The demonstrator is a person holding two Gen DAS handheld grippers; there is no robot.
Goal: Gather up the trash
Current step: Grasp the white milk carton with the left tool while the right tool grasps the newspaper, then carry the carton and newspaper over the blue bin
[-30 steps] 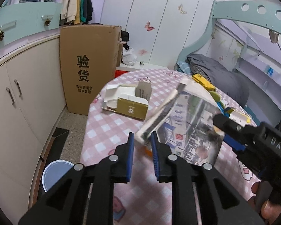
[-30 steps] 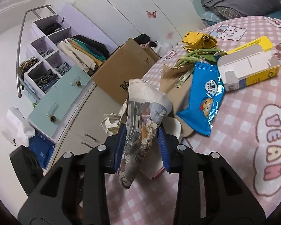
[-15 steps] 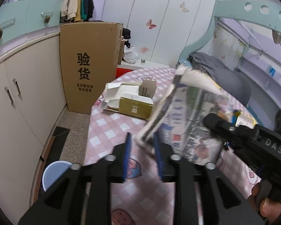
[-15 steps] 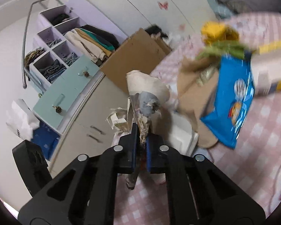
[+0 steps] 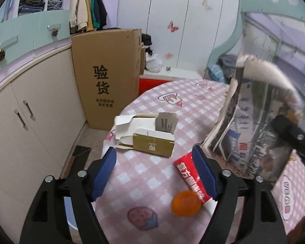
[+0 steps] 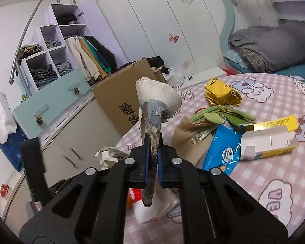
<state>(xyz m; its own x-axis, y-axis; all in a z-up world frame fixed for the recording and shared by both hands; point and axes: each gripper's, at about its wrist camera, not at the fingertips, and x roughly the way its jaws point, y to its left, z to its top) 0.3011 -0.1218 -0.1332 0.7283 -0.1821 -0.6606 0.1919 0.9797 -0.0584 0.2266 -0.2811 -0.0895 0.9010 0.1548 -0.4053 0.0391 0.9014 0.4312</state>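
Note:
My right gripper (image 6: pixel 153 142) is shut on a folded, worn magazine (image 6: pixel 154 109), which stands up out of its jaws above the pink checked table (image 6: pixel 274 193). The left wrist view shows that magazine (image 5: pixel 256 118) lifted at the right, clear of my left gripper (image 5: pixel 155 158). The left jaws are opening and hold nothing. Between and ahead of them lie a torn gold and white carton (image 5: pixel 152 142), a red packet (image 5: pixel 191 179) beside the right finger and an orange ball (image 5: pixel 186 203).
On the table lie a blue wrapper (image 6: pixel 221 152), a yellow and white box (image 6: pixel 270 142), a green cloth (image 6: pixel 219 116), a yellow wrapper (image 6: pixel 221 93) and a brown bag (image 6: pixel 187 140). A tall cardboard box (image 5: pixel 107 77) and cupboards (image 5: pixel 30 109) stand left of the table.
My right jaws closed flat on the magazine and lifted it. The left jaws let go of its edge, spread wide and drew back left, uncovering the red packet and orange ball.

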